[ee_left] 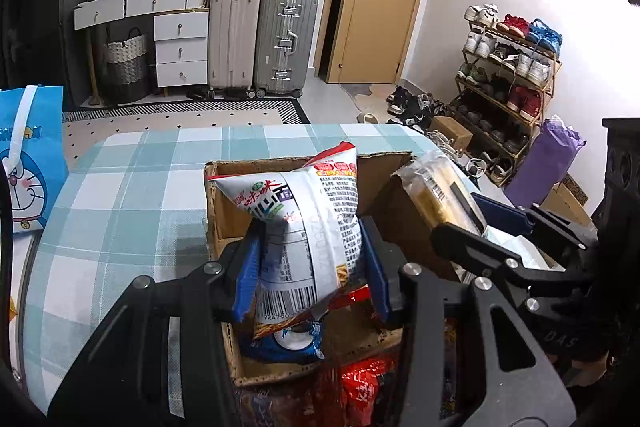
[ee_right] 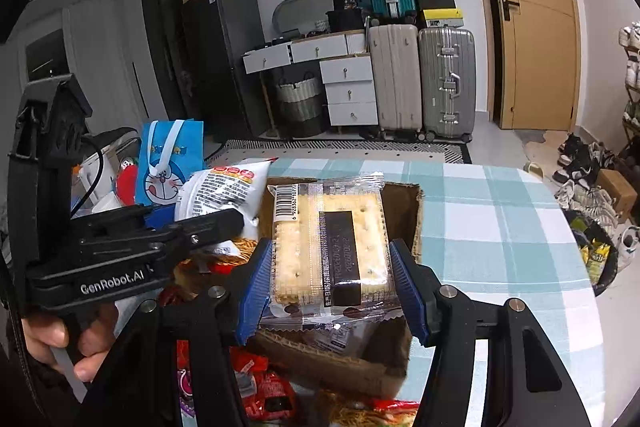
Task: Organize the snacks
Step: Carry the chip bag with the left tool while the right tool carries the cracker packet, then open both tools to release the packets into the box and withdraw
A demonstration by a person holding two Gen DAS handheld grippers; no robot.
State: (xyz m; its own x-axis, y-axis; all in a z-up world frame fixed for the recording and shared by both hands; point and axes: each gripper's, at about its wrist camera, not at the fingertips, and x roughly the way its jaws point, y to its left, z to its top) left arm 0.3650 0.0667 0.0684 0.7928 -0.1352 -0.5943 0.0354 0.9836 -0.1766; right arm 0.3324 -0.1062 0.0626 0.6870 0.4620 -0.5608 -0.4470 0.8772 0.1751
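Nearest in the left wrist view is the left gripper (ee_left: 310, 267), whose blue pads pinch a white noodle snack bag (ee_left: 304, 223) from both sides. This bag stands nearly upright: its long axis runs from the barcode end low between the pads to the red-edged top, which leans a little to the right. It hangs over an open cardboard box (ee_left: 224, 211) that sits on a table with a checked blue-and-white cloth (ee_left: 120, 195). Low in the box, under the bag, lies a blue packet (ee_left: 280, 345), and red packets (ee_left: 360, 387) lie at the near edge. At the right of this view the right gripper (ee_left: 460, 219) comes in from the side with a cracker pack (ee_left: 436, 187), seen here only on its narrow edge. A blue cartoon gift bag (ee_left: 30, 163) stands at the left edge. In the right wrist view the right gripper (ee_right: 332, 279) presses its blue pads on the two long sides of the cracker pack (ee_right: 328, 247), so the flat face shows: pale crackers under clear wrap with a dark label. The long axis points away from the camera, barcode end far, above the cardboard box (ee_right: 404, 203). Only this view shows a hand (ee_right: 68, 343) on the handle of the left gripper (ee_right: 216, 223), which holds the noodle snack bag (ee_right: 224, 191) at the left.
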